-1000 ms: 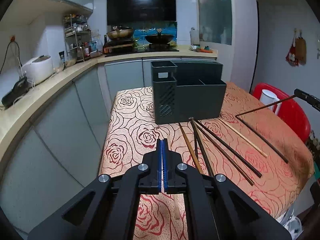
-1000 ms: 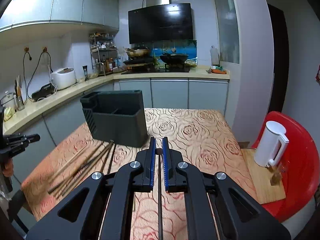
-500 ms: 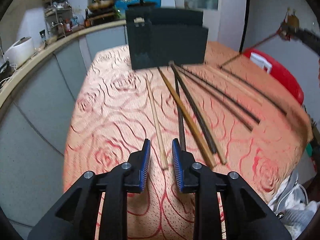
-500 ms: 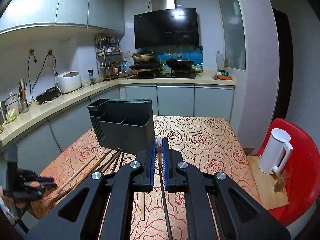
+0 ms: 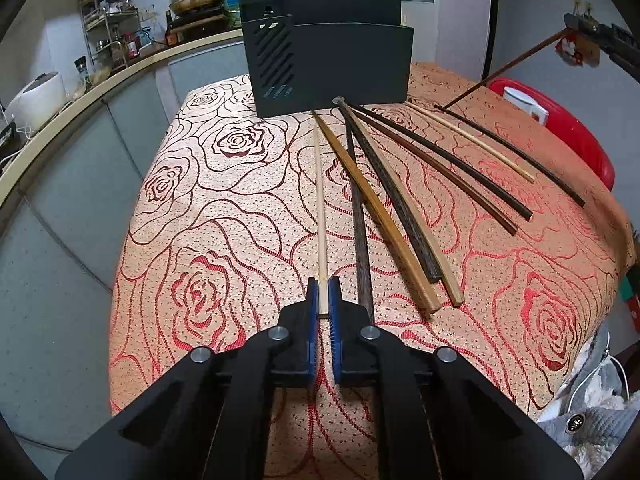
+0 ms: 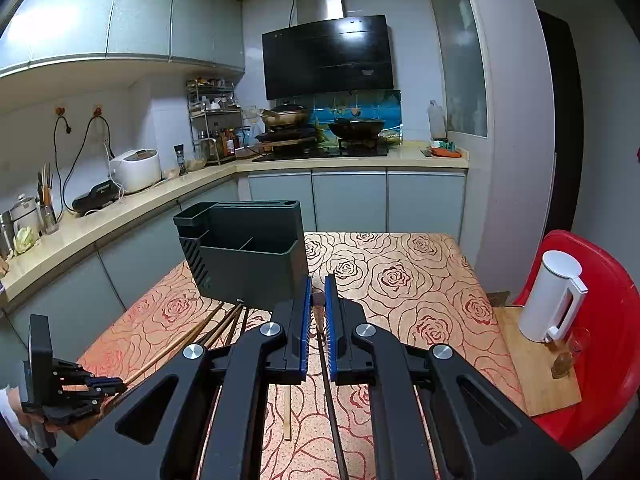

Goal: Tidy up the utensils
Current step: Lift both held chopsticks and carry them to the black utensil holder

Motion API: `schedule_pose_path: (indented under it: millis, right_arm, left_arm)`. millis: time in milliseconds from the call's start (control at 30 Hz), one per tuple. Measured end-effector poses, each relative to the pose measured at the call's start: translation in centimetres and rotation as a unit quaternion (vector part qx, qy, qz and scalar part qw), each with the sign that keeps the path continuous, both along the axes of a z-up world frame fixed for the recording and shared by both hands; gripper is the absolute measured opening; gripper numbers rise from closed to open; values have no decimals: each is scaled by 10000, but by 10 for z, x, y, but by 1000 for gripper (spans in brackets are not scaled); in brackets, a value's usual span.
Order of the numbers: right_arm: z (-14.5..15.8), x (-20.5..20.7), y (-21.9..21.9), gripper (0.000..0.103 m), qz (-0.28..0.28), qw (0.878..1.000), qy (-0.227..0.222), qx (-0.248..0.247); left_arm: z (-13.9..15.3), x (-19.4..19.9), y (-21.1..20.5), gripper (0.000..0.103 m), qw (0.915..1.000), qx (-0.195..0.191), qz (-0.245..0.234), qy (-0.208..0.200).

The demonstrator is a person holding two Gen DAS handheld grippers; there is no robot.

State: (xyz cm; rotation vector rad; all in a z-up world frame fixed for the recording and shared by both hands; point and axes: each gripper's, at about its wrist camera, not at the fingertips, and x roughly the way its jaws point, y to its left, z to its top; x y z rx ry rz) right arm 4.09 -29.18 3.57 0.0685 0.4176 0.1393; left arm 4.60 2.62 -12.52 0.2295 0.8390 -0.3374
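Observation:
A dark grey utensil holder (image 5: 328, 60) stands at the far end of the rose-patterned table; it also shows in the right wrist view (image 6: 248, 256). Several chopsticks (image 5: 384, 208) lie fanned out in front of it. My left gripper (image 5: 324, 284) is low over the table, its blue pads on either side of the near end of a pale wooden chopstick (image 5: 320, 208) that lies flat. My right gripper (image 6: 316, 284) is shut on a dark brown chopstick (image 6: 328, 384) and holds it in the air above the table; it shows at the upper right of the left wrist view (image 5: 520, 60).
A red chair (image 6: 592, 320) with a white kettle (image 6: 552, 296) on a wooden board stands right of the table. Kitchen counter with rice cooker (image 6: 136, 170) and stove runs along the left and back. The table's edges drop off left and near.
My left gripper tipped down, opened, moved to the pale chopstick's near end and narrowed around it. My right gripper rose a little with its dark chopstick.

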Motion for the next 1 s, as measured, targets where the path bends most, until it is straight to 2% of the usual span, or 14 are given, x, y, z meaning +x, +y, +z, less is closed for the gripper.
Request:
schedule_pose_path:
  millis: [133,333,433,667,800,1000]
  right_arm:
    - [2,0,2,7,21,10000,-11,-10]
    - [7,1,7,7,85,9999,-72,-16]
    - [9,2,9,7,108,9999,-74,7]
    - [10,1,9,7,124,9999,-97,59]
    - [10,1,7,7,109,9999,-94,68]
    - [11,0,6,7,86,9999,-93,96]
  left_arm:
    - [16,-6,-2,5,9994,234,-13,-274]
    - [61,-8,7,5,9972,159,72,-724]
    - [75,-3,8,5,9978,94,-34,-652]
    - [54,11,-1,5,9982,540,-96,-222]
    - [46,12,1,5,9988,465,-22,-150]
    - [53,9,7,5,9990,335,110,-292]
